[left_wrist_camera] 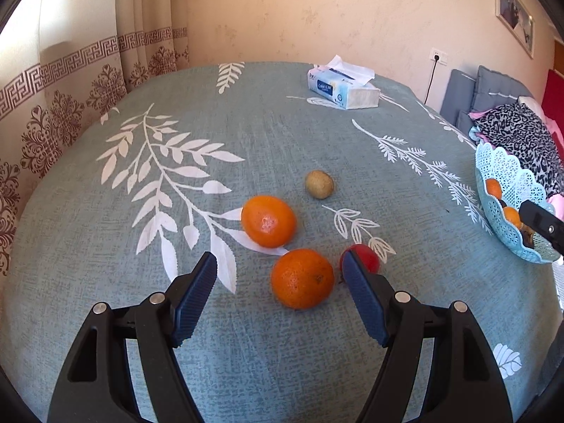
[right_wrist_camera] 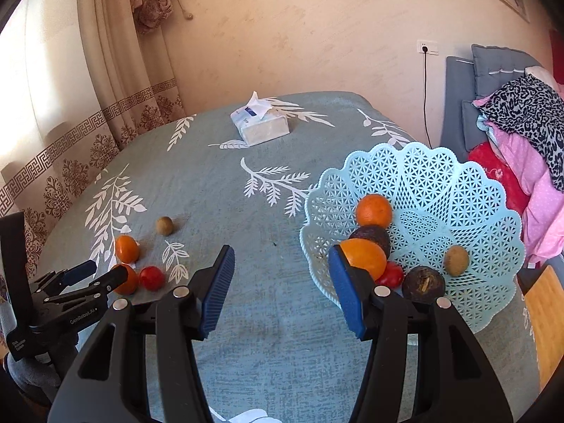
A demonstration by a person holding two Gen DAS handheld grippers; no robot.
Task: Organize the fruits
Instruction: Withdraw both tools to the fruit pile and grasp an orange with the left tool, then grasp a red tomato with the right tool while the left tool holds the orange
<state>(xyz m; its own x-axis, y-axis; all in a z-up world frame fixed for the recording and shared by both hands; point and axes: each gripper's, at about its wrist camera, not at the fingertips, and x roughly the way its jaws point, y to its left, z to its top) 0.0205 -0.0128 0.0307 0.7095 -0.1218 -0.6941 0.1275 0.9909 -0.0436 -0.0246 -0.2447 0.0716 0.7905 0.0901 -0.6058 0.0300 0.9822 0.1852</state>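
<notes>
Your left gripper (left_wrist_camera: 278, 264) angles down, jaws spread and empty, just short of the near orange (left_wrist_camera: 302, 278); your right gripper (right_wrist_camera: 282, 257) likewise gapes beside the basket (right_wrist_camera: 458, 190).

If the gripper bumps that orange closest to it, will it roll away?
Probably a little. The nearest orange is round and sits loose on the tablecloth, so a nudge from the open left gripper could send it rolling. The woven cloth looks rough, which should slow it quickly. The red fruit beside it might stop it.
</notes>
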